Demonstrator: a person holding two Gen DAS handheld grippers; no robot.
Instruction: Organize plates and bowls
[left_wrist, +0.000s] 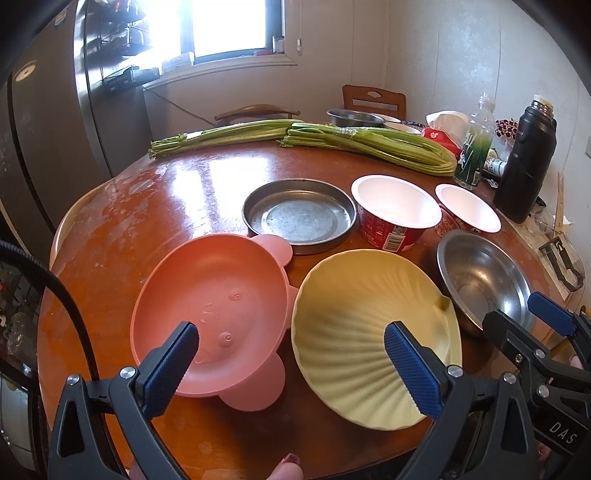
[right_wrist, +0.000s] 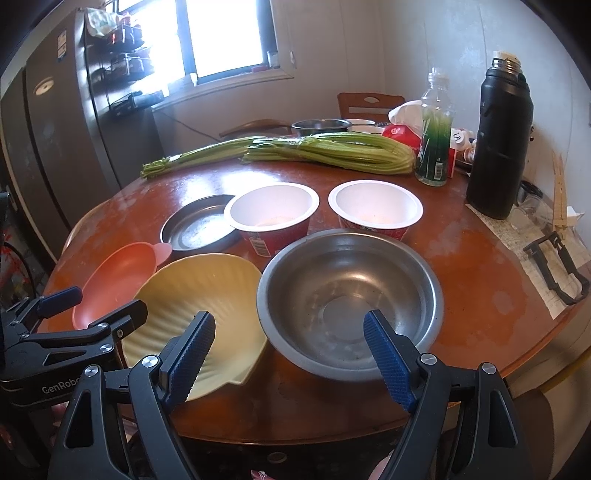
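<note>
A: So, what do your bowls hold?
B: Nothing: steel bowl (right_wrist: 350, 302), yellow shell plate (left_wrist: 373, 332) and pink bear plate (left_wrist: 210, 314) sit near you; 2 noodle cups (right_wrist: 273, 214) behind.
A: Grippers?
B: Your left gripper (left_wrist: 291, 369) and right gripper (right_wrist: 290, 354) gape wide over the round wooden table (left_wrist: 184, 192).

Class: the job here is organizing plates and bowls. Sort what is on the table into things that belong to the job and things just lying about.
Belongs to the job: pink plate; yellow shell plate; steel bowl; round metal tray; two red paper bowls.

Lying about: celery bunches; black flask; plastic bottle; tissue pack.
</note>
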